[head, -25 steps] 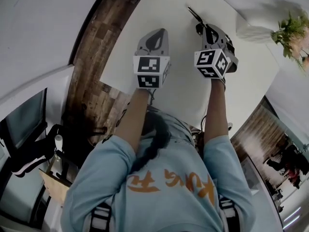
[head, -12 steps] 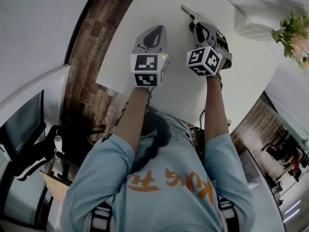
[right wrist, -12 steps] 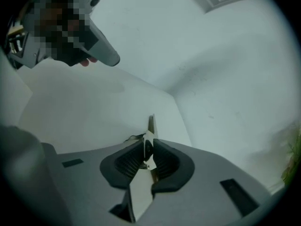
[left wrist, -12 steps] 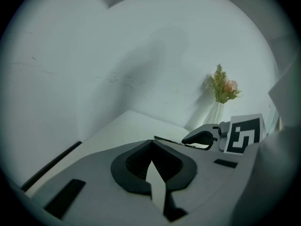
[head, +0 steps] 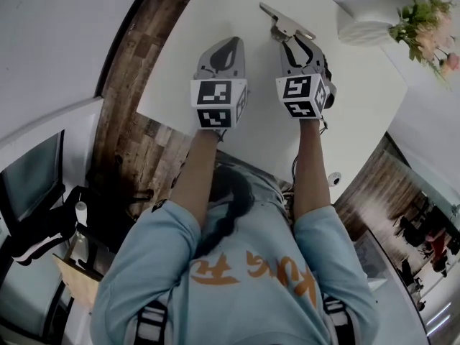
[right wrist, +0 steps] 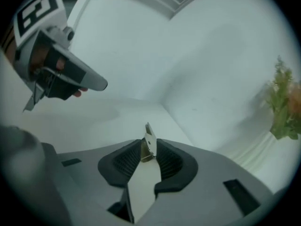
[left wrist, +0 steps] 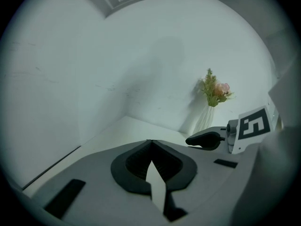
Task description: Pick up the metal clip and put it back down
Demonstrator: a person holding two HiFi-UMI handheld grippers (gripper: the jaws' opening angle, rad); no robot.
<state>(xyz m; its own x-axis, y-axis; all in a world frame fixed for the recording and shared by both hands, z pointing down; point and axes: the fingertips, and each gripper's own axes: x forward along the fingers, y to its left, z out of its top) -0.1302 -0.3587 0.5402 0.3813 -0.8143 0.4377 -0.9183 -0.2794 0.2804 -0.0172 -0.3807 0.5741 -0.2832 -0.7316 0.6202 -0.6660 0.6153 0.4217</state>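
White table (head: pixel 215 42) bears metal clip (right wrist: pixel 149 138) between right tool's (right wrist: pixel 148 148) opening jaws.

Both arms stretch forward side by side toward the upper middle of the frame, the left arm (head: pixel 194 185) and the right arm (head: pixel 307 167) nearly straight. The left tongs (head: pixel 230 47) are pressed together and empty. The right tongs (head: pixel 296 40) are opening, with the metal clip (right wrist: pixel 148 140) between their pads.

Shiny metal clip (head: pixel 286 21), matt white table (head: pixel 215 27), wood-grain floor (head: pixel 136 121)
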